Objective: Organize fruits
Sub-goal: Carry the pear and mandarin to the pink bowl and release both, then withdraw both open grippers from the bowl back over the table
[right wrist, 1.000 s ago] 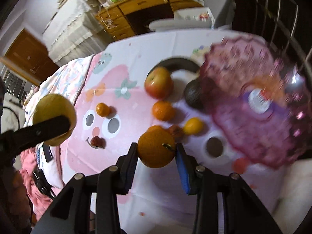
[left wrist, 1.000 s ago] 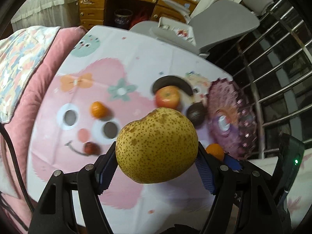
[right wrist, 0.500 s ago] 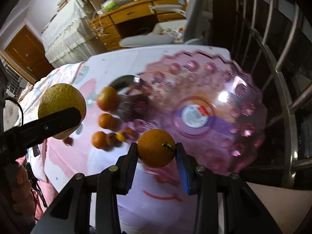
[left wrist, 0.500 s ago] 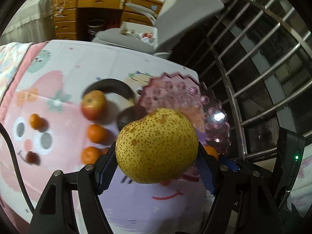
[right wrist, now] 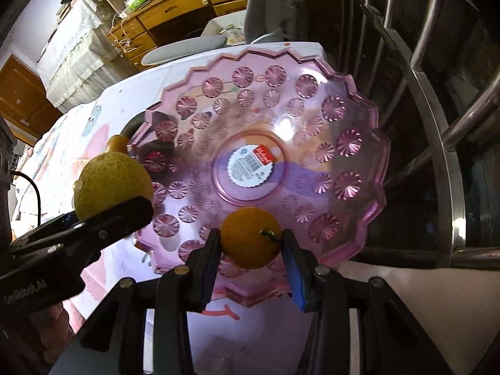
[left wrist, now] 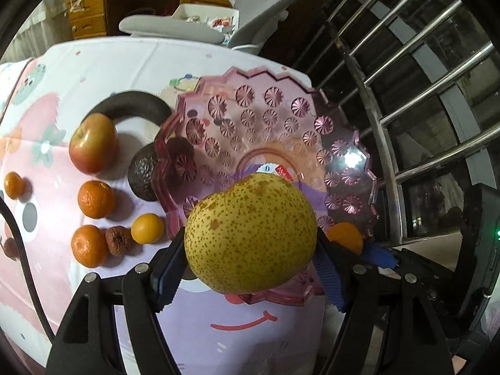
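In my left hand-held gripper [left wrist: 250, 268] I have the speckled yellow pear [left wrist: 250, 234] clamped between the blue pads, and it sits above the near part of the pink glass plate [left wrist: 343, 143]. My right hand-held gripper [right wrist: 251, 265] is closed on a small orange [right wrist: 251, 239] with its stem turned toward the right pad; that fruit hangs over the near inner slope of the same plate, just short of the round label [right wrist: 251, 168] at its centre. The plate itself holds no fruit — only the label shows in its base.

From the left wrist, past the pear and to the left of the plate, loose fruit lies on the cartoon-print cloth [left wrist: 93, 62] covering the desk: a tangerine [left wrist: 88, 245], a wrinkled brown fruit [left wrist: 118, 240] touching it, and a small yellow-orange citrus [left wrist: 147, 228] just beside that. Further off lie another tangerine [left wrist: 96, 199] and a dark avocado [left wrist: 142, 176] pressed against the plate's rim, then a red apple [left wrist: 93, 143]. A smaller tangerine [left wrist: 14, 185] lies well apart at the left edge.

Beyond the desk stand a grey chair [left wrist: 175, 28] and wooden drawers [left wrist: 90, 6] — metal bars [left wrist: 422, 72] run along the right.
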Demonstrator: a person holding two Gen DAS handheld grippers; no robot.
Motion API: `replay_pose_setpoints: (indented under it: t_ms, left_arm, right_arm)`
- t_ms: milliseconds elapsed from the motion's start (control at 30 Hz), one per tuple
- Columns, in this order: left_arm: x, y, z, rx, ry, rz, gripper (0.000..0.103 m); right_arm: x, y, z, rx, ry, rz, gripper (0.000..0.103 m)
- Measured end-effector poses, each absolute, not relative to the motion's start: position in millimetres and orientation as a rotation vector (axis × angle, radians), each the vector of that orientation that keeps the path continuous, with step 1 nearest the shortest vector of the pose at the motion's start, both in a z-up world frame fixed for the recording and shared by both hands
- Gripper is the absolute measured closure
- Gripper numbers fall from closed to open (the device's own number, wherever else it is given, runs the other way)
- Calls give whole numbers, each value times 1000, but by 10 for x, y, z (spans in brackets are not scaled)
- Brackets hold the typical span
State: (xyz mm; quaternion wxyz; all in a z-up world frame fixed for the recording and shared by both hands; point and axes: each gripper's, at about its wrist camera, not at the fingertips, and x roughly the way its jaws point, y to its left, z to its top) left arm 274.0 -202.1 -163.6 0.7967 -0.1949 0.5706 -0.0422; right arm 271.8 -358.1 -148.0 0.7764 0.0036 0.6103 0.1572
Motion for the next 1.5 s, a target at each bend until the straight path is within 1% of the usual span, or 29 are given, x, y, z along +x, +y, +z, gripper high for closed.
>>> replay_pose_setpoints:
  t_ms: [67,100,133,200,333,400,467,633,867,1167,1500]
  left_arm:
    - [2725,-1972,-1653,-415,1230,-84,28]
    - [2712,-1952,-1636,-414,1212,-82,23]
    - [2701,-1934,-1613,-414,1188,-83,16]
    - [2670,-1887,-1551,-412,1145,-70,8]
    - [2568,-1769,-1514,-435,1125,-49,8]
    - [2513,-1700,-1518,-446,1132,-35,8]
    - [2454,-1631,-1523,-451,1138,-24,8]
    - [2262,-1441,-1520,-452,1141,1,8]
    - [1955,-1073,-1491,-452,1137,-4,8]
    - [1537,-369,-1382,-371,1138,-88,8]
    - [1036,475,-1417,-204,1181,-196,8]
  right_arm:
    - [2721,-3610,-1472,14,1318,329,63]
    - [2718,-3623,-1472,17,1314,325,63]
    - [2715,-3630,-1472,18,1313,322,63]
    - [2709,-3628,-1480,13,1317,311,63]
    - [2697,-3629,-1480,17,1318,295,62]
    - [2683,-3610,-1437,23,1302,293,59]
    - [2660,-3586,-1404,21,1291,284,54]
    - [2580,-3494,-1337,37,1274,264,50]
    - [2386,-3278,-1264,87,1257,214,49]
    - [1977,-2903,-1198,223,1220,57,49]
    - [1330,-2176,-1426,368,1210,-95,49]
